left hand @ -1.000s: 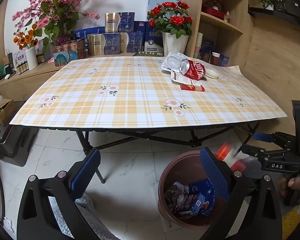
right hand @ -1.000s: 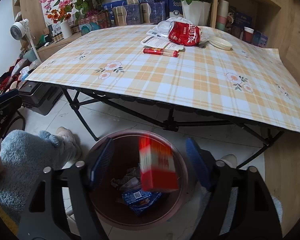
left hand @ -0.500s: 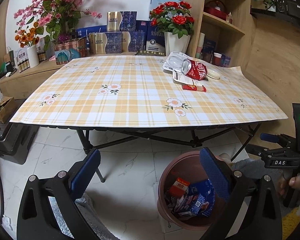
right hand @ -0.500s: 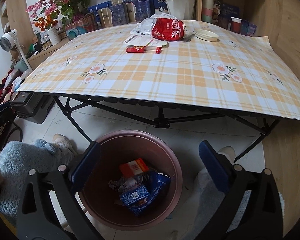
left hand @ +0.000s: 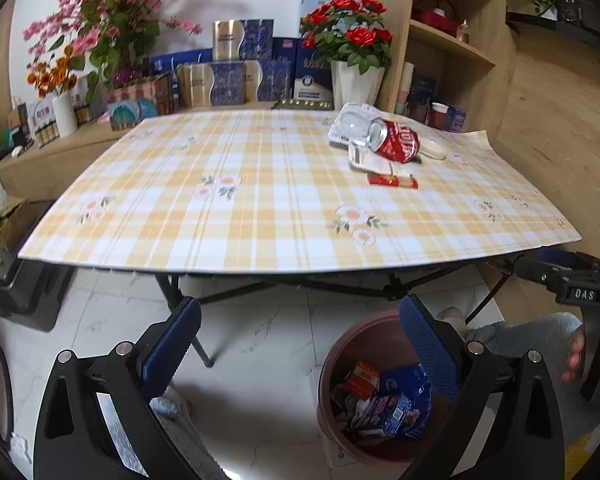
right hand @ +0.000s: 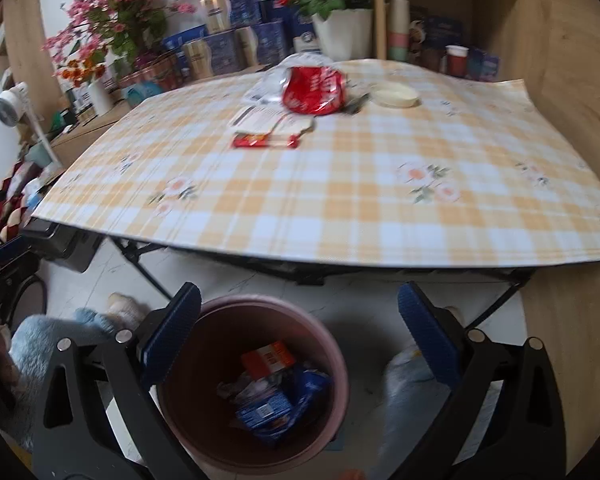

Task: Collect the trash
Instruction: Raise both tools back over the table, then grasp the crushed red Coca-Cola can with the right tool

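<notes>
brown bin (right hand: 256, 392) holds orange box (right hand: 267, 358); right gripper (right hand: 298, 334) jaws just spread wide (empty); left gripper (left hand: 300, 340) jaws apart.

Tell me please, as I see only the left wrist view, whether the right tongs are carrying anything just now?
Observer: No. The right tongs have just been opening; they stand wide with nothing between them.
Operator: Thank you. Where do they point?
Observer: Down over the round brown plastic bin; its mouth shows between the blue pads, and an orange-red cardboard box lies on top of the rubbish inside.
Operator: Is there anything past the table's left end that I am missing?
Observer: Yes, a white desk fan stands there.
</notes>
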A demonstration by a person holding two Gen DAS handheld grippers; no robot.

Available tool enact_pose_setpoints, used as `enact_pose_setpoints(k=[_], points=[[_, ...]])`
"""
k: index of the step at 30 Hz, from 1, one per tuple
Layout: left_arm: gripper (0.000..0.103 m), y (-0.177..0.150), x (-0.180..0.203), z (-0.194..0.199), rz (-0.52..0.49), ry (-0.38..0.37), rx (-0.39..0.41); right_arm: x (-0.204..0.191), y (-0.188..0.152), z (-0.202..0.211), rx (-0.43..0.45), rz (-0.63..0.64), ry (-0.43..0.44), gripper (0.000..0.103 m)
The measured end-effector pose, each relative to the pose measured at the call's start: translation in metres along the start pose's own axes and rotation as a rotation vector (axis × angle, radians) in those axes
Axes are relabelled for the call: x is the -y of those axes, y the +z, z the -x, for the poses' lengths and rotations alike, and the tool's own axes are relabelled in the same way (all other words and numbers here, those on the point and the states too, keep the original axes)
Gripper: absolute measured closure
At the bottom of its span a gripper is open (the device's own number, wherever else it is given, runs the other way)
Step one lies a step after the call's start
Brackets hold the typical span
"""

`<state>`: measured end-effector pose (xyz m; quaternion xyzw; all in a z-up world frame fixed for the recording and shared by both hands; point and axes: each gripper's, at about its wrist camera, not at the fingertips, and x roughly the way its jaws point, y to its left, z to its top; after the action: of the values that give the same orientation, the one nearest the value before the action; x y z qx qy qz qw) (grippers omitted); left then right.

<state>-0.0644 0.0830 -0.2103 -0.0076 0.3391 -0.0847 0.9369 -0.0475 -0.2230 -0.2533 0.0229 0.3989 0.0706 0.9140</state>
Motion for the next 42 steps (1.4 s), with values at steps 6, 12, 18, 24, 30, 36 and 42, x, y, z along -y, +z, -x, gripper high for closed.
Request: enact_pose_setpoints(k=[6,12,18,24,30,36,42], points=[[0.006,0.025,0.006,0.003,-0.01,-0.026,0.044,0.017,0.02,0.011,0.048,0.007,-0.048,0.006],[0.006,0.05,0.01,0.0,-0.017,-0.054,0.079,0.03,0.034,0.016,0.065,0.035,-0.051,0.006],[0.006,0.065,0.011,-0.006,-0.025,-0.064,0.098,0.037,0.043,0.012,0.072,0.062,-0.066,0.006],[0.006,0.074,0.01,-0.019,-0.015,-0.079,0.093,0.053,0.056,-0.005,0.019,-0.01,-0.03,0.006],[0.006,0.08,0.009,-0.039,-0.009,-0.083,0.076,0.07,0.08,-0.021,0.029,-0.064,-0.011,0.006],[0.006,0.093,0.008,-0.064,0.009,-0.075,0.068,0.077,0.115,-0.042,0.086,-0.021,-0.018,0.006],[0.006,0.112,0.007,-0.092,0.041,-0.087,0.064,0.08,0.162,-0.077,0.125,-0.041,0.031,0.006]])
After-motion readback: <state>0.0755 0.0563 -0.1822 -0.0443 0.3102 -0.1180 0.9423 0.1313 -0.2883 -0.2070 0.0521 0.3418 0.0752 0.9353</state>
